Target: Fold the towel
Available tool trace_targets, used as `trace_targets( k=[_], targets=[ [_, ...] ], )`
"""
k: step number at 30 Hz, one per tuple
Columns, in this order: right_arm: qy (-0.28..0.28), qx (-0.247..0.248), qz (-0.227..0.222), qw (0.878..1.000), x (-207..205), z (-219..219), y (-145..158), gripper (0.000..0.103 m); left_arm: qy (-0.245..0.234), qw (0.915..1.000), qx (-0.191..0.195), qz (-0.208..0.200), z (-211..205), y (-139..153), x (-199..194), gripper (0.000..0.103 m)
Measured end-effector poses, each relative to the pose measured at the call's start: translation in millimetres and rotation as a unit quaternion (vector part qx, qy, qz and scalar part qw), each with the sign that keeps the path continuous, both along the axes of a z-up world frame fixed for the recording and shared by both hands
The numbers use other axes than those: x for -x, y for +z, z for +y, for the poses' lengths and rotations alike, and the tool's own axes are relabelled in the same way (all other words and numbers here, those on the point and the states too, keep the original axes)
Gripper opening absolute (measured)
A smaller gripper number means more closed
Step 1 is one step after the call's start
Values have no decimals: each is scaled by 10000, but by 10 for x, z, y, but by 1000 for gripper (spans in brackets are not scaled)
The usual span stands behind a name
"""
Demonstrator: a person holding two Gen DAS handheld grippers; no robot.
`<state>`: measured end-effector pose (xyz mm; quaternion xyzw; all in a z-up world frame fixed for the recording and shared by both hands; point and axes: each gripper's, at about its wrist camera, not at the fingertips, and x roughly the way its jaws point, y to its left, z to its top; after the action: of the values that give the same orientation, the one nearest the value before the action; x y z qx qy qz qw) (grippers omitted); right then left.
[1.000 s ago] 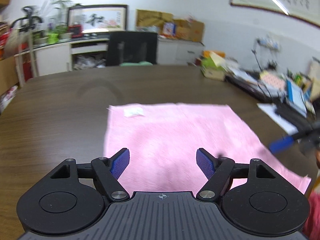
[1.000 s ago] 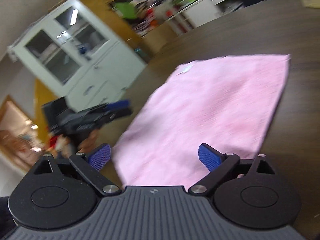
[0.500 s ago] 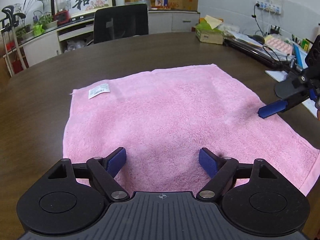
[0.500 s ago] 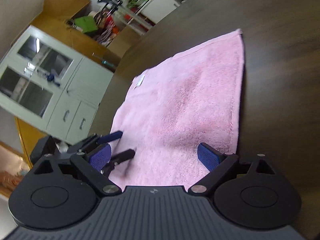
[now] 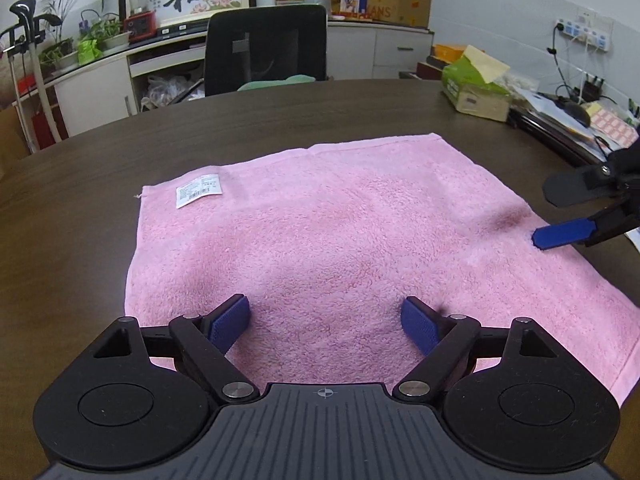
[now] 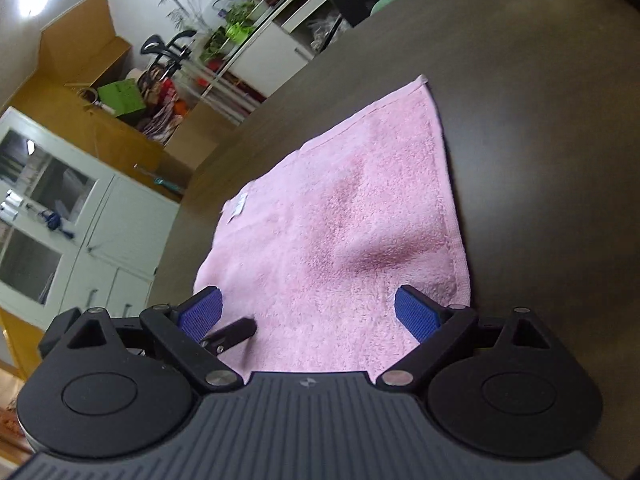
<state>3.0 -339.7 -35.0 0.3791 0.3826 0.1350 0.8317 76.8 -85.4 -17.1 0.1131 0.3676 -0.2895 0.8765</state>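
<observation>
Already, within the last second, both grippers had come down from a blurred, higher sweep to settle low over the near edge of the towel (image 5: pixel 340 240). Nearest, the left gripper (image 5: pixel 326 326) hung with its blue pads spread wide, nothing between them, its tips over the pink pile close to the near hem. The right gripper (image 6: pixel 308 312) was likewise spread wide and empty, tilted steeply, with one pad near the towel's right hem; from the left wrist view its blue fingertip (image 5: pixel 560 233) looked to touch or nearly touch the cloth at the right edge, where a dark shadow lay beside it. Half a second before, that fingertip had stood slightly clear of the edge, so the right hand had closed in.

Further out, the towel lay flat and single-layered on the dark wooden table (image 5: pixel 80 200), much as it had before, with its white label (image 5: pixel 199 195) near the far left corner. Beyond stood a black office chair (image 5: pixel 264 48) and, off to the right, a green tissue box (image 5: pixel 476 84).

By my judgement no fold had begun; the descent read as the approach to gripping the near edge, and both pads would need to catch only one layer at the hem.
</observation>
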Motion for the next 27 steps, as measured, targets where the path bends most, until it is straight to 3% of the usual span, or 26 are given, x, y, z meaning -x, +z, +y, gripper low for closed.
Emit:
trace_targets(
  k=[8,12,18,21,27],
  targets=[
    [190,-516,-145,9984,121,-33,-81,99,71,9989,393,225,274,72,32,85],
    [297,-779,-399,9957,351,-147,-31,99,275,9949,925,301,498,220,178,85],
    [54,-114,-760,9970,750,-288,77,101,469,9903,1298,150,975,401,530,90],
    [-184,744,-762,9941,913,-254,121,101,722,9892,1267,174,1151,382,689,90],
    [-108,1727,-757,9820,1216,-26,110,101,1022,9828,1493,381,1345,290,930,90]
  ],
)
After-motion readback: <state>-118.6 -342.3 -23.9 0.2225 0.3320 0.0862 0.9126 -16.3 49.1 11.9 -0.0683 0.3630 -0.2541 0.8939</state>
